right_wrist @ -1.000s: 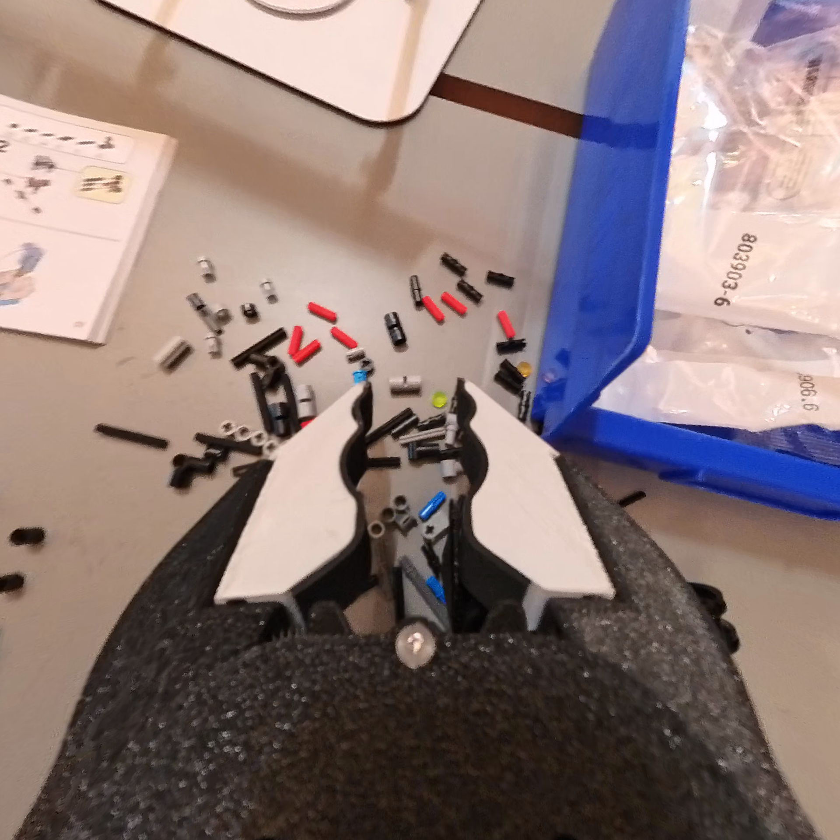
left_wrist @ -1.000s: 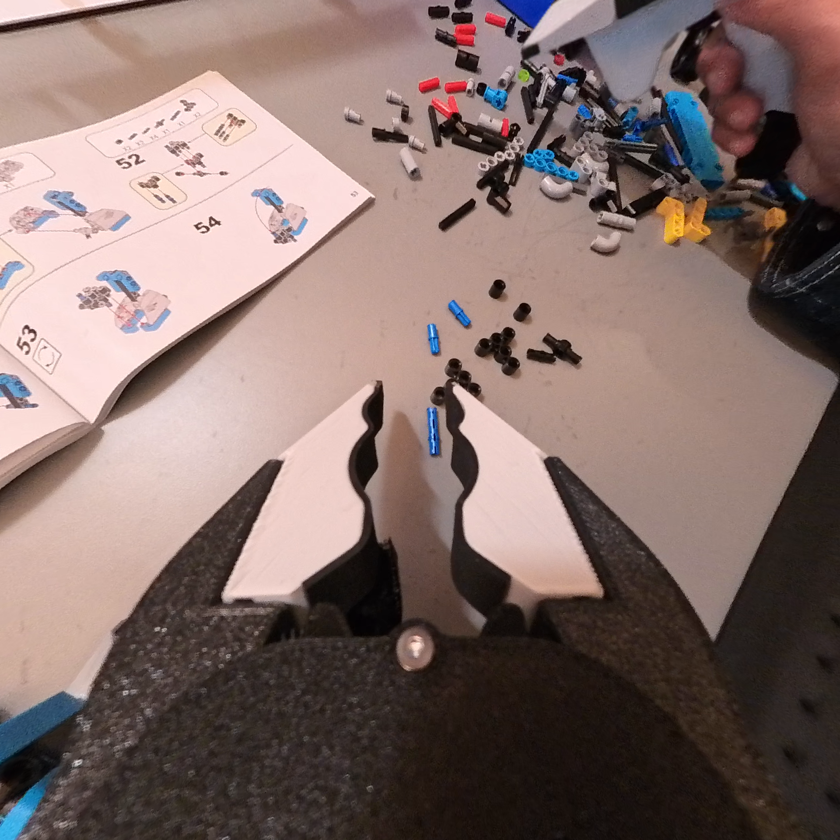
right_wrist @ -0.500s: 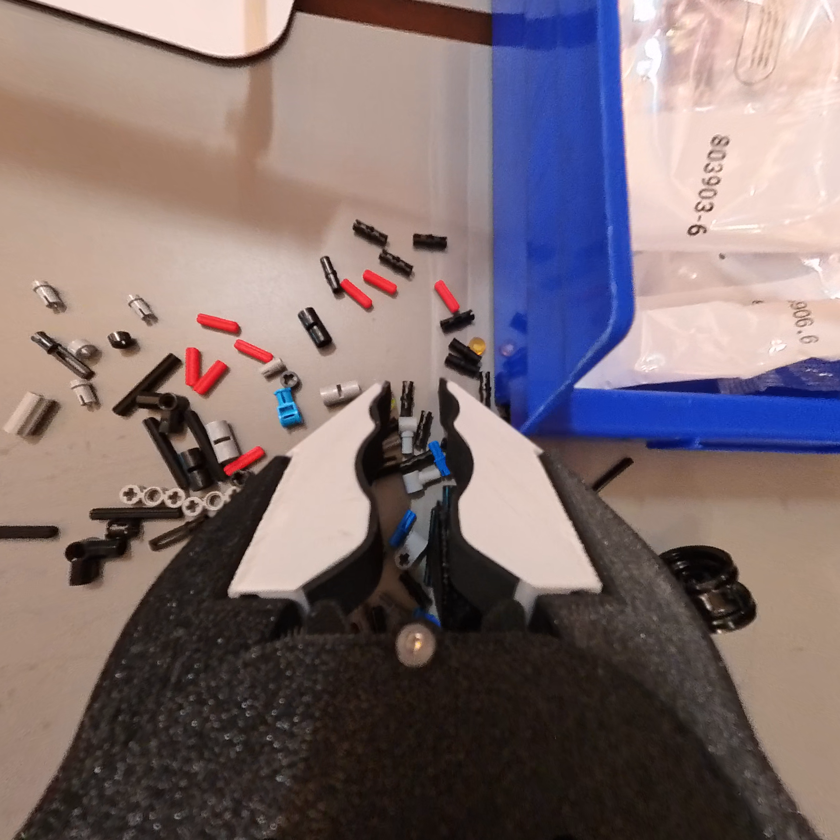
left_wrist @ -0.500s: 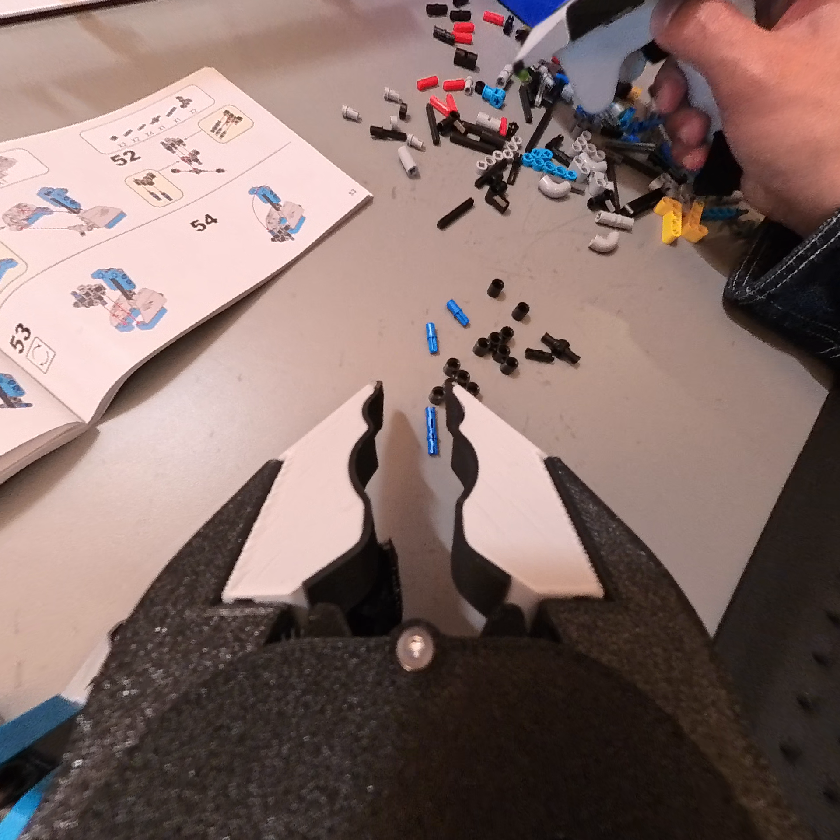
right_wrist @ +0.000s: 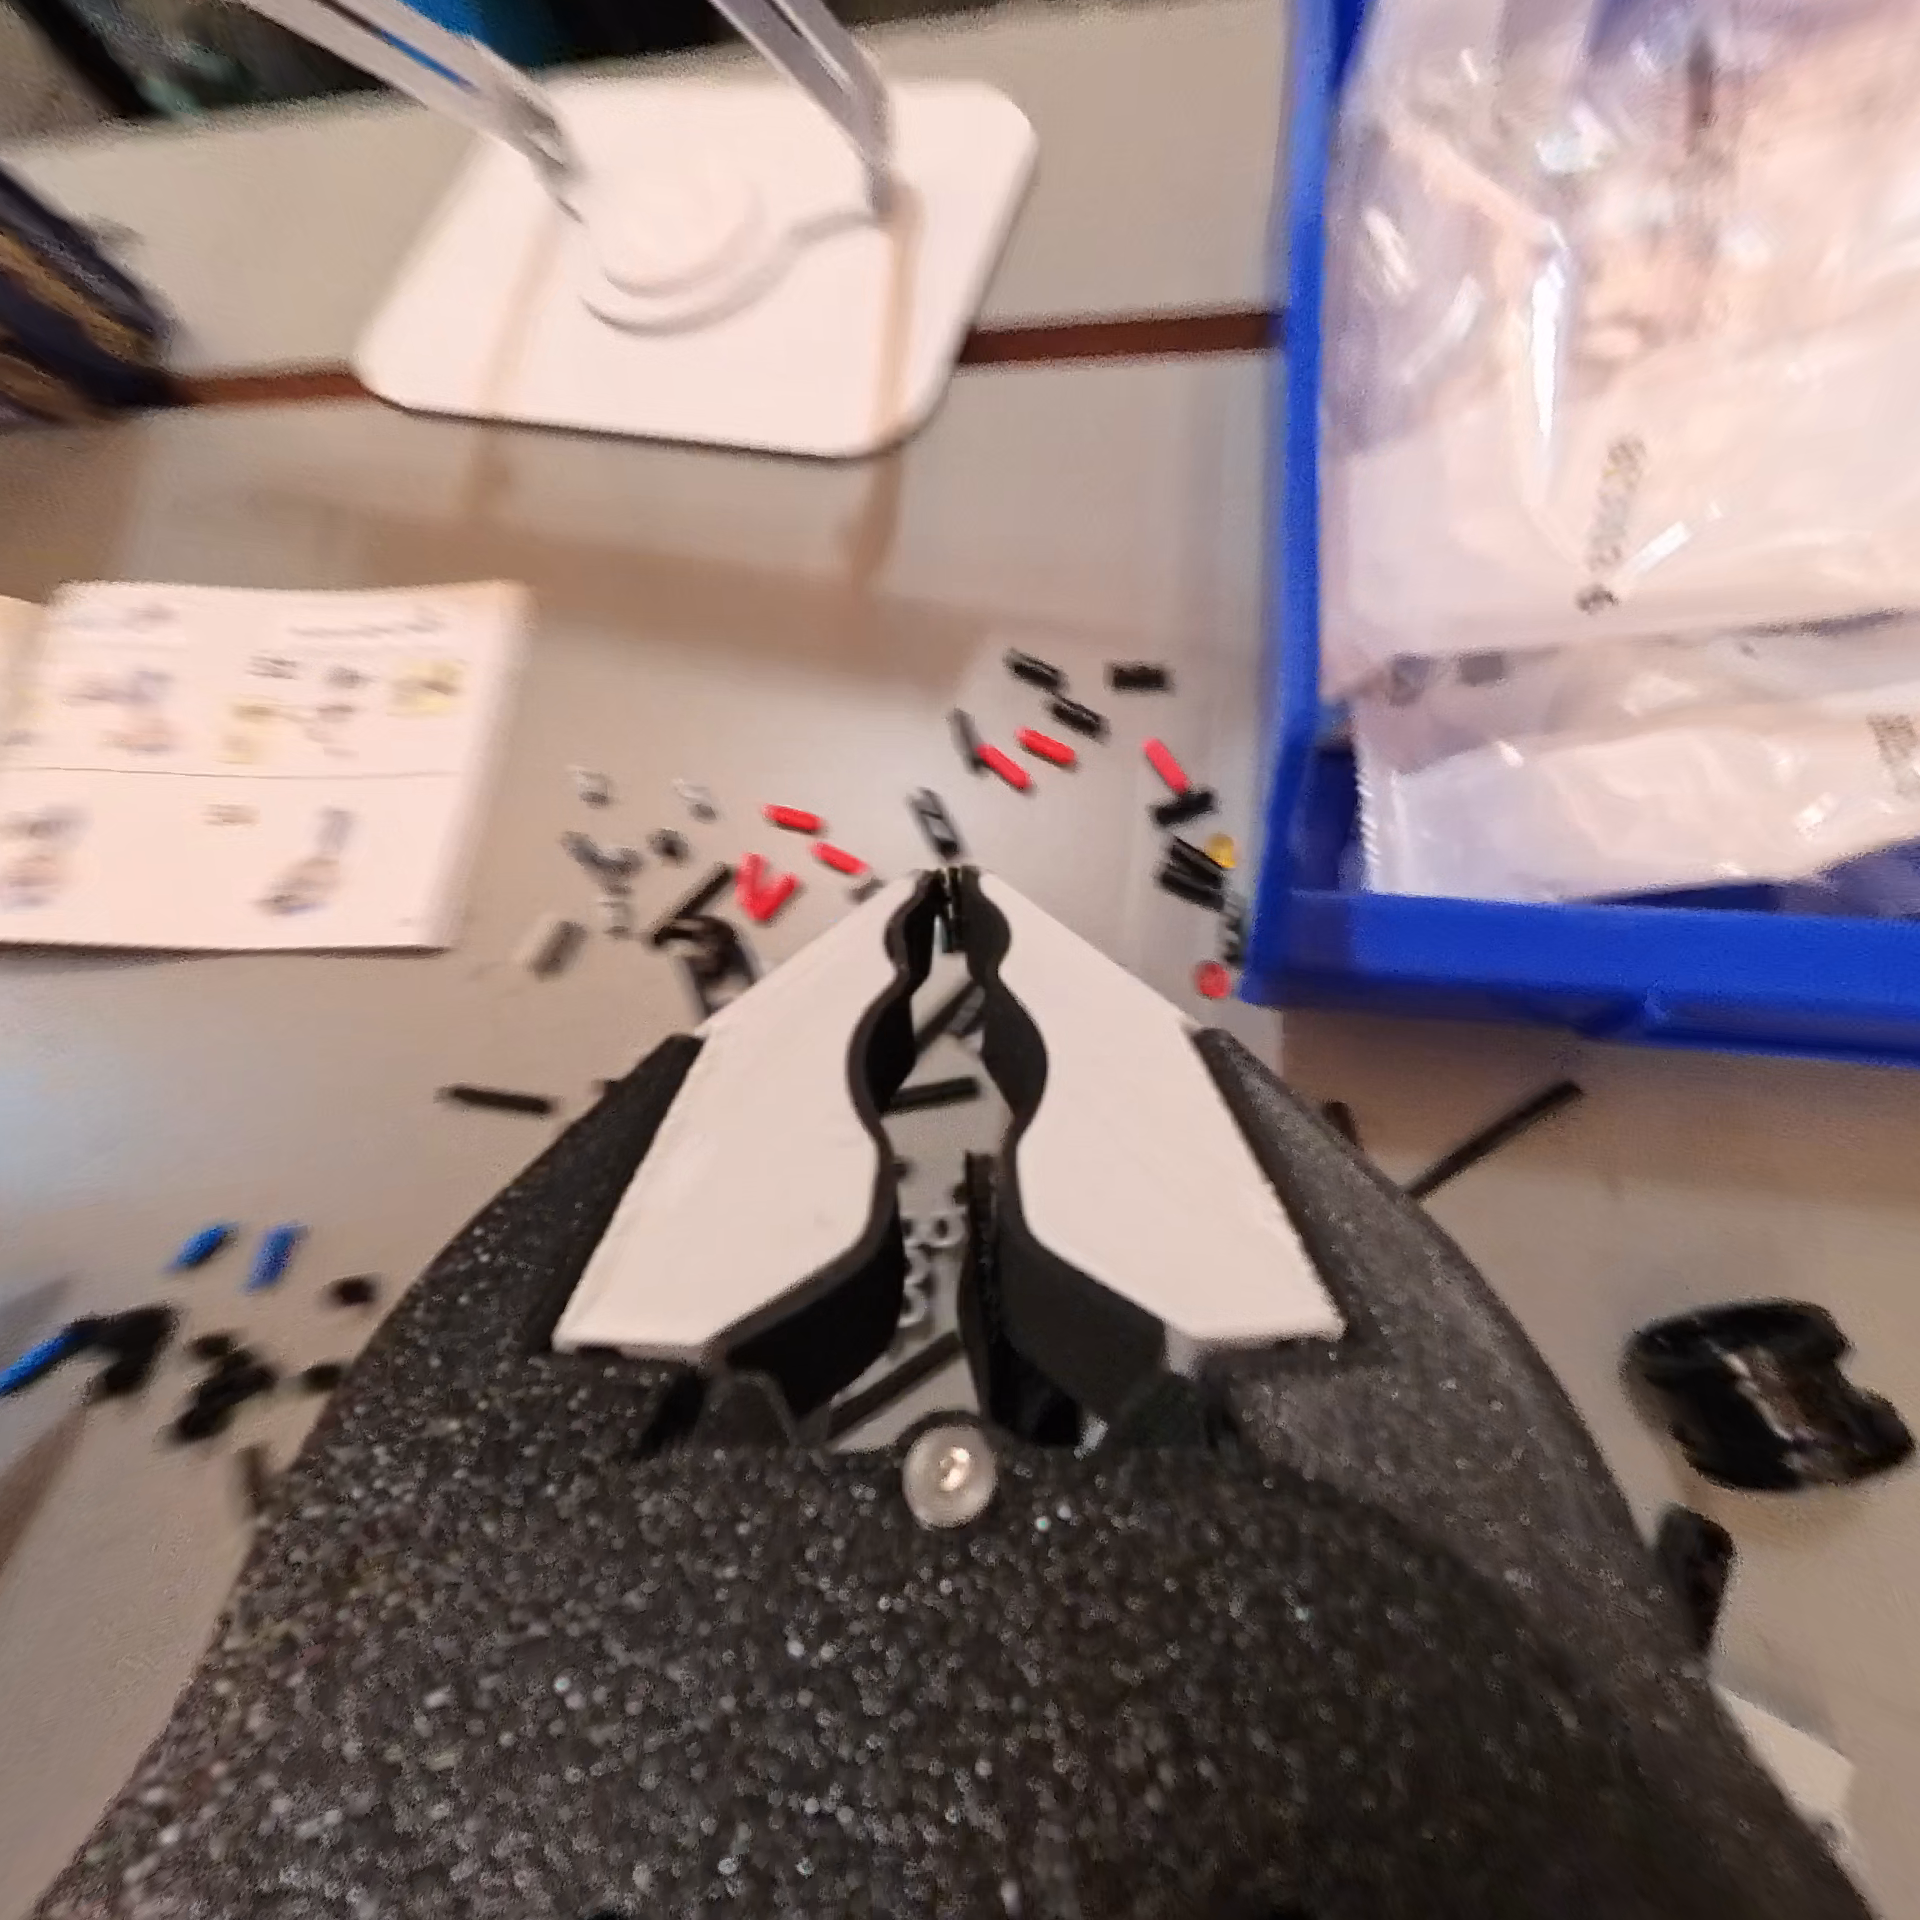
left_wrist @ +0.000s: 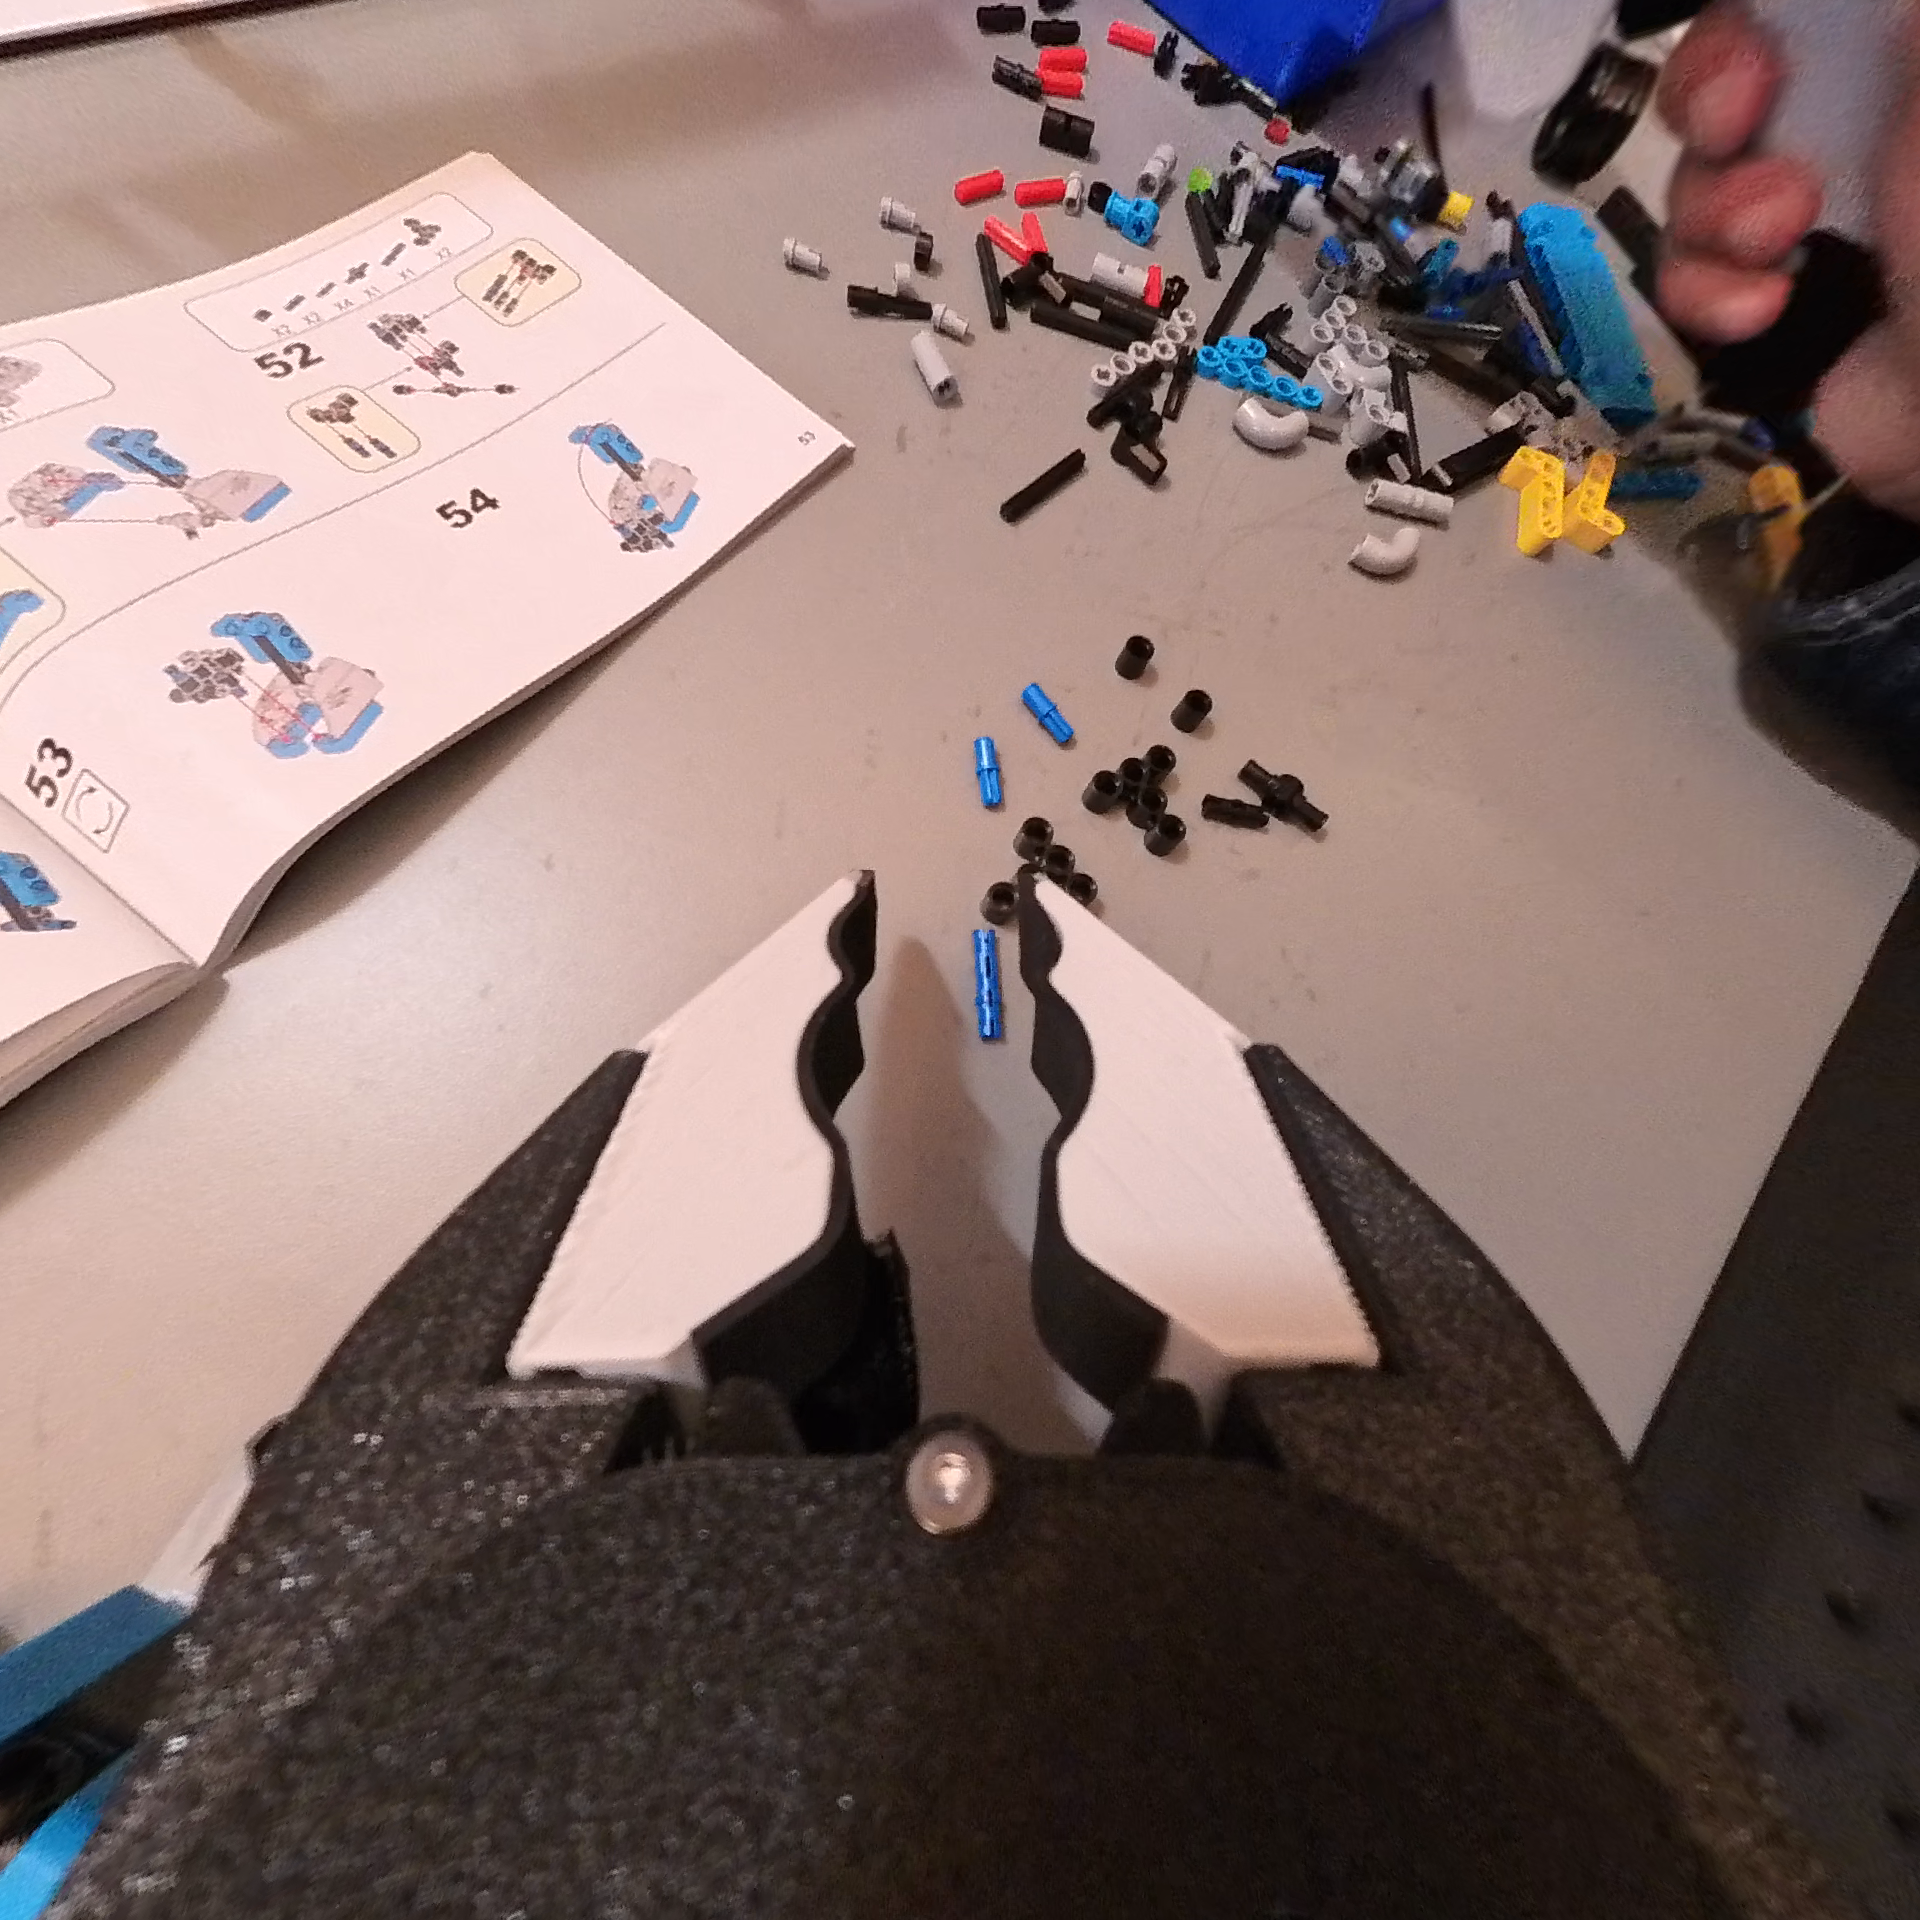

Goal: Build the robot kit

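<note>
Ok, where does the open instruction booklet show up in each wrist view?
Left wrist view: the instruction booklet lies open across the upper left, left of the scattered parts.
Right wrist view: the instruction booklet is blurred, at the left edge about mid-height.
Shared landmark: the blue bin, a corner at the top edge in the left wrist view, filling the right side in the right wrist view.

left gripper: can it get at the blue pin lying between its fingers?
Probably yes. The left gripper is open, the blue pin lies flat on the table inside the gap, close to the right-hand finger; nothing covers it.
</note>
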`<state>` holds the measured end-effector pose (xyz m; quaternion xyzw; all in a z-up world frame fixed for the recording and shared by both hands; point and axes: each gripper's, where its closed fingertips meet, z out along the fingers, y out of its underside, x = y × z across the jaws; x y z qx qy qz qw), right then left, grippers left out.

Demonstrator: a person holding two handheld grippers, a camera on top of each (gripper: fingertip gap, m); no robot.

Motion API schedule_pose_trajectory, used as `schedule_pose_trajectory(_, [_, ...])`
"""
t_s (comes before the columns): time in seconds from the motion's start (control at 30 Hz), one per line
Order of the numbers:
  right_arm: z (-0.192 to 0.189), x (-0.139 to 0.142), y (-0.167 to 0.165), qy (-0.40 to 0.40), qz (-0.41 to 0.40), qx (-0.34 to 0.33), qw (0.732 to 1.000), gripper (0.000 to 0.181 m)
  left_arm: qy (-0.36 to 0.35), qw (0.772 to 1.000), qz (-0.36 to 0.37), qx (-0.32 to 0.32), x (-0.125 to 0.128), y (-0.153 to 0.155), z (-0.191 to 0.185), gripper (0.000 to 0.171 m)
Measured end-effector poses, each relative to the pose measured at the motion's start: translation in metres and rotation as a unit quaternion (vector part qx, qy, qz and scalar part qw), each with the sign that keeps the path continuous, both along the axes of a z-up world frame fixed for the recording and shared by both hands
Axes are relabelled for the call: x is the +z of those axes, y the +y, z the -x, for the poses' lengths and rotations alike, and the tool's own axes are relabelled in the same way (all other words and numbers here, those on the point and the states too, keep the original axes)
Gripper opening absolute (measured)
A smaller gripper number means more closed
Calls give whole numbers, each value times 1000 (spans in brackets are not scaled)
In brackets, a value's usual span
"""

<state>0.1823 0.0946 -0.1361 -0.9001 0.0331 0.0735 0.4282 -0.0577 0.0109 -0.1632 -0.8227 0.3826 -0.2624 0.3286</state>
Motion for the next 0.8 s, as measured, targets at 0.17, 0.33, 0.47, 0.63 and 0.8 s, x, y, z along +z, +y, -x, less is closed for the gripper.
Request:
schedule_pose_trajectory(0.17, [96, 25, -47, 110, 14, 241, 964, 4, -1, 1000, -2, -1, 1, -1, -1, 27])
schedule_pose_trajectory(0.33, [146, -30, -114, -34, 98, 410, 906, 4, 2, 1000, -2, -2, 0, -1, -1, 27])
schedule_pose_trajectory(0.47, [157, -42, -124, -49, 111, 433, 893, 4, 2, 1000, -3, -2, 0, -2, -1, 27])
schedule_pose_trajectory(0.63, [152, -30, -104, -22, 86, 403, 911, 41, 2, 1000, -3, -5, 0, -2, -1, 27])
schedule_pose_trajectory(0.8, [83, 14, -35, -43, 17, 237, 970, 37, 2, 1000, -1, -5, 0, -2, -1, 27])
